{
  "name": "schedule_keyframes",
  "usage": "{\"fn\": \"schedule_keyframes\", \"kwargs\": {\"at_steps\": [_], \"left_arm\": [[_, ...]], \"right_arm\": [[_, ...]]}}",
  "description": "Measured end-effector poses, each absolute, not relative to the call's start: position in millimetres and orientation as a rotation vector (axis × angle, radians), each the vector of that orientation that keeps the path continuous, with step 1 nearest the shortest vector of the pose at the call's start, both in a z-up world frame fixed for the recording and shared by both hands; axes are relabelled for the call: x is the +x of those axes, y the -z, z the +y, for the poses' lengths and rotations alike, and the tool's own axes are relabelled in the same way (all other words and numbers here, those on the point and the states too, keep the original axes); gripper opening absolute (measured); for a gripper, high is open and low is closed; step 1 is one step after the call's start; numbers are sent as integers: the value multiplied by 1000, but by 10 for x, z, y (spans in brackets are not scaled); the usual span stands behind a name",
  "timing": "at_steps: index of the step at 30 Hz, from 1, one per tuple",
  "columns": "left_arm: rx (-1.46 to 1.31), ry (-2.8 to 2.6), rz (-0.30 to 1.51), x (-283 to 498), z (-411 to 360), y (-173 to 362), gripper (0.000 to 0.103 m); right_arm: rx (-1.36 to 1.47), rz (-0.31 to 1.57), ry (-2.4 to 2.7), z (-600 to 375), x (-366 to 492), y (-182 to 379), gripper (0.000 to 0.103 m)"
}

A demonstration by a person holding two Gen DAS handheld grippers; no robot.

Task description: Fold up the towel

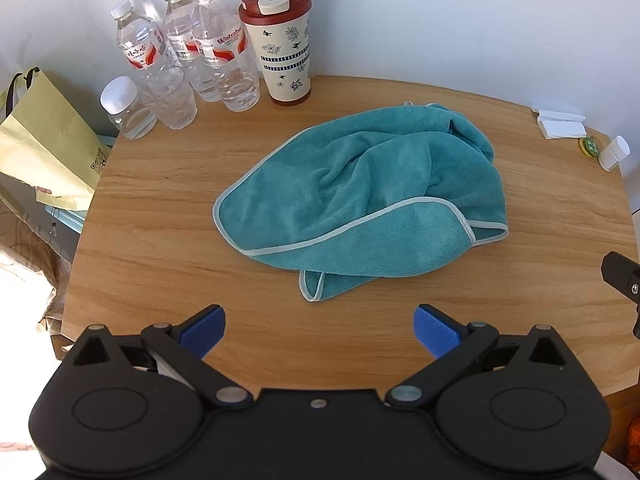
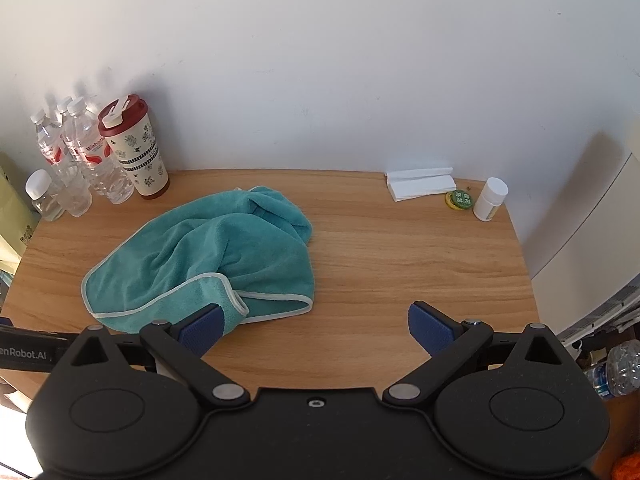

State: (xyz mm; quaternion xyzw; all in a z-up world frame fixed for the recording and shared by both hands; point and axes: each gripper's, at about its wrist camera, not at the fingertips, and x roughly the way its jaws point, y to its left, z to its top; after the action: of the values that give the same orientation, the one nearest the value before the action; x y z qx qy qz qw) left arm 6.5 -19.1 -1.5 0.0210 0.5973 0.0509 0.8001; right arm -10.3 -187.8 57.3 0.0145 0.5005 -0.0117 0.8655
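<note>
Towel (image 1: 360, 196) lies crumpled at twelve o'clock from the left gripper (image 1: 319, 330), ten o'clock from the right gripper (image 2: 314, 328), both spread wide and empty, left squarer on.

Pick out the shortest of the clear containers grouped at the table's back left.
The squat clear jar with the wide white cap, at the group's left front. The three water bottles behind it are taller, slimmer and carry red-and-white labels.
</note>
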Motion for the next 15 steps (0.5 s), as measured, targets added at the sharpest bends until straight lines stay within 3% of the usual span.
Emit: {"fn": "schedule_keyframes", "kwargs": {"at_steps": [15], "left_arm": [[43,-118,1297,185,-271,26,103]], "right_arm": [[40,1064,-7,-2009,38,-501,101]]}}
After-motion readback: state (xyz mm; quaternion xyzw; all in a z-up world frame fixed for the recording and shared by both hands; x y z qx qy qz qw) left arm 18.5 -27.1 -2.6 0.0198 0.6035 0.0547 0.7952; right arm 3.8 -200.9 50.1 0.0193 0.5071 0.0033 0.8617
